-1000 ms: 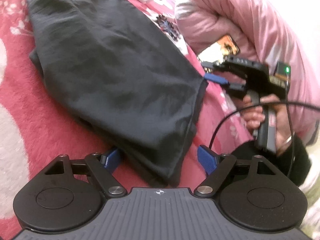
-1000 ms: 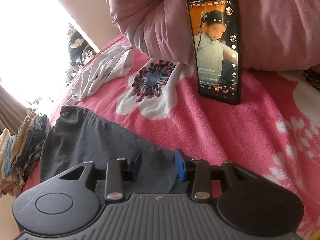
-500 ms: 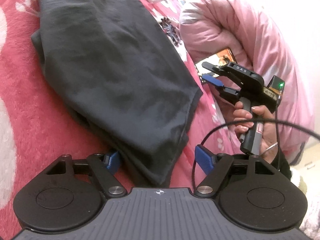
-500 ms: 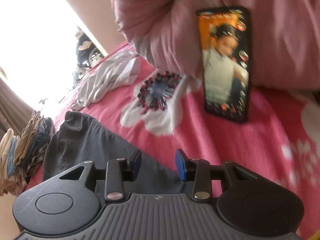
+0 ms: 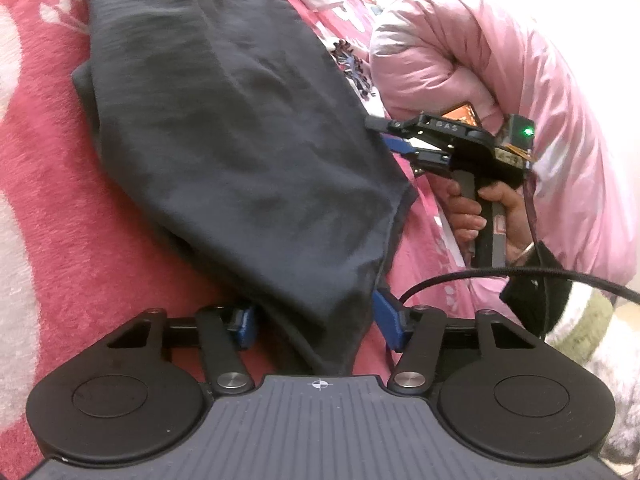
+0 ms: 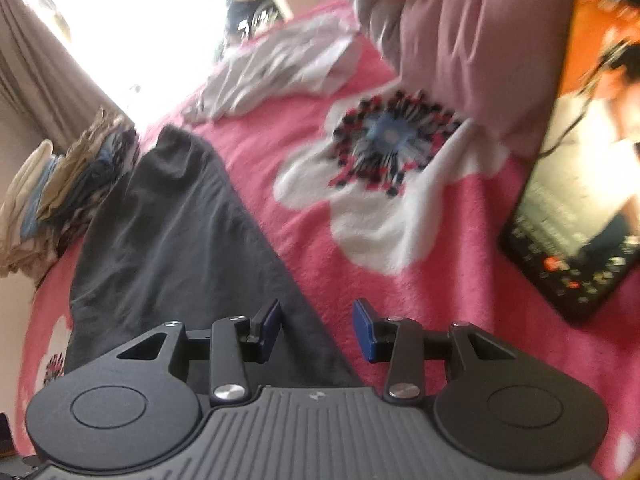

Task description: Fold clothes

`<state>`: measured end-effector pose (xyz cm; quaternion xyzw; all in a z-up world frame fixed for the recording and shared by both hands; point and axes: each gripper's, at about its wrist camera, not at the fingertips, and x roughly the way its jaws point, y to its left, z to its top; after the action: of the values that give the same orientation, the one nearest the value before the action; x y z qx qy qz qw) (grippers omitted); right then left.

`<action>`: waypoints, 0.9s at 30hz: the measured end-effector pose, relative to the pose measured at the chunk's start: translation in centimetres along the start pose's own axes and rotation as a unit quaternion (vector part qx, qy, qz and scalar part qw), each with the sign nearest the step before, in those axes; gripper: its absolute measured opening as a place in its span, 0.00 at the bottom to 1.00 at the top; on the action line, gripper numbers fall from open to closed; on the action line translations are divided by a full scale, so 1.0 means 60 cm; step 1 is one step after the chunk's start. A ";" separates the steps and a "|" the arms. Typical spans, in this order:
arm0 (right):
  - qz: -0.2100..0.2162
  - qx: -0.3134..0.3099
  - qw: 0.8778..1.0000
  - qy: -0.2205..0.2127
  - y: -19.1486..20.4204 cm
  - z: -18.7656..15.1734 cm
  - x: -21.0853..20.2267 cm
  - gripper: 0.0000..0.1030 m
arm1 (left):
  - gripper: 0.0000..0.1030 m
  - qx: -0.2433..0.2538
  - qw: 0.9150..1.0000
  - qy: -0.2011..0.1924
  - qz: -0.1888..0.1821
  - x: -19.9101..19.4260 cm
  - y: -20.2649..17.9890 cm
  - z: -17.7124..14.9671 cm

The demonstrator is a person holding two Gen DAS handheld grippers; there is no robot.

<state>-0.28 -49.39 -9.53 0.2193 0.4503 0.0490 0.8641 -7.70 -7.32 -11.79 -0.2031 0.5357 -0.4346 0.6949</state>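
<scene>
A dark grey garment (image 5: 240,140) lies spread on the pink flowered blanket (image 5: 60,220). Its near corner lies bunched between the blue pads of my left gripper (image 5: 314,318), whose jaws are closing on it with a little gap left. A hand (image 5: 480,208) holds my right gripper (image 5: 380,134) at the garment's right edge, pointing at the cloth. In the right wrist view that gripper (image 6: 316,320) stands open, and the garment (image 6: 168,232) has its edge running under the gap between the fingers.
A lit phone (image 6: 580,200) leans on the pink quilt (image 6: 460,20) at the right. A pale grey garment (image 6: 280,68) lies farther back, and a stack of folded clothes (image 6: 60,192) sits at the left. A black cable (image 5: 520,272) crosses above my left gripper.
My left jaws have narrowed around the garment's corner. The right gripper has slid left to the garment's edge and rolled, so the phone now sits tilted at the right of its view.
</scene>
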 end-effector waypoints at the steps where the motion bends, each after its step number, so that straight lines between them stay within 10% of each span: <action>1: 0.004 -0.002 1.000 0.019 -0.003 0.001 0.008 0.42 | 0.54 0.000 1.000 0.000 0.000 0.000 0.001 0.000; 13: 0.090 0.108 0.986 0.095 -0.068 -0.041 -0.027 0.37 | 0.48 0.004 1.000 -0.001 0.007 0.006 0.001 0.002; 27: 0.030 0.085 0.992 0.083 -0.019 -0.062 -0.039 0.09 | 0.27 0.040 0.997 0.013 0.057 0.018 -0.020 0.011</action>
<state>-4.79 -49.84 -10.10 0.3001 0.5165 0.0542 0.8002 -7.48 -8.99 -11.31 -0.1387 0.5377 -0.4174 0.7193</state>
